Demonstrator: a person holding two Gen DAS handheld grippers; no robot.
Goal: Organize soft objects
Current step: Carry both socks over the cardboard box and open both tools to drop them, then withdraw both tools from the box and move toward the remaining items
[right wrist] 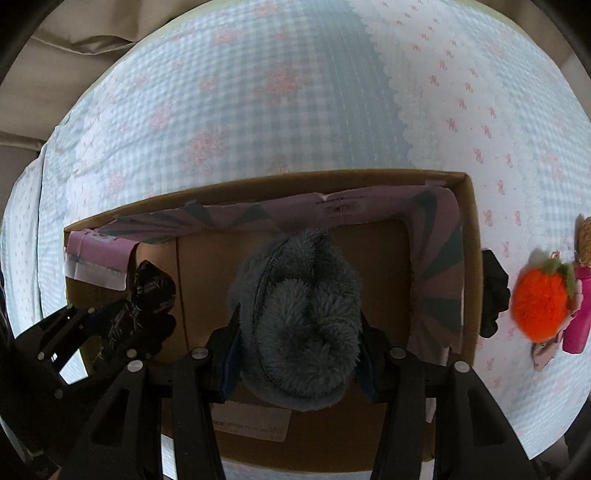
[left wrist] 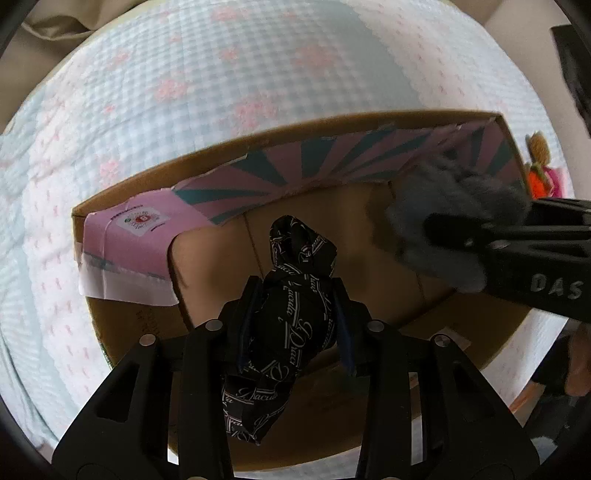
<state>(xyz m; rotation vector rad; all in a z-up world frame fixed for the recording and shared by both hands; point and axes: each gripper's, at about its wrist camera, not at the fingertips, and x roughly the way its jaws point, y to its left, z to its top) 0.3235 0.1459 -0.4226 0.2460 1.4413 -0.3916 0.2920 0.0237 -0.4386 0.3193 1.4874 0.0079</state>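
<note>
An open cardboard box (left wrist: 110, 201) with pink and teal inner flaps lies on the bed; it also shows in the right wrist view (right wrist: 474, 229). My left gripper (left wrist: 295, 325) is shut on a knotted black cloth with white lettering (left wrist: 291, 295) and holds it above the box's inside. The cloth also shows in the right wrist view (right wrist: 147, 295). My right gripper (right wrist: 299, 350) is shut on a fuzzy grey soft bundle (right wrist: 299, 314) and holds it over the box's right half. The bundle also shows in the left wrist view (left wrist: 450, 206).
The bed is covered by a light blue checked quilt with pink flowers (right wrist: 258, 92). To the right of the box lie a black soft item (right wrist: 493, 291), an orange fuzzy plush (right wrist: 539, 306) and a pink item (right wrist: 578, 325). Beige fabric (right wrist: 74, 33) is at the far left.
</note>
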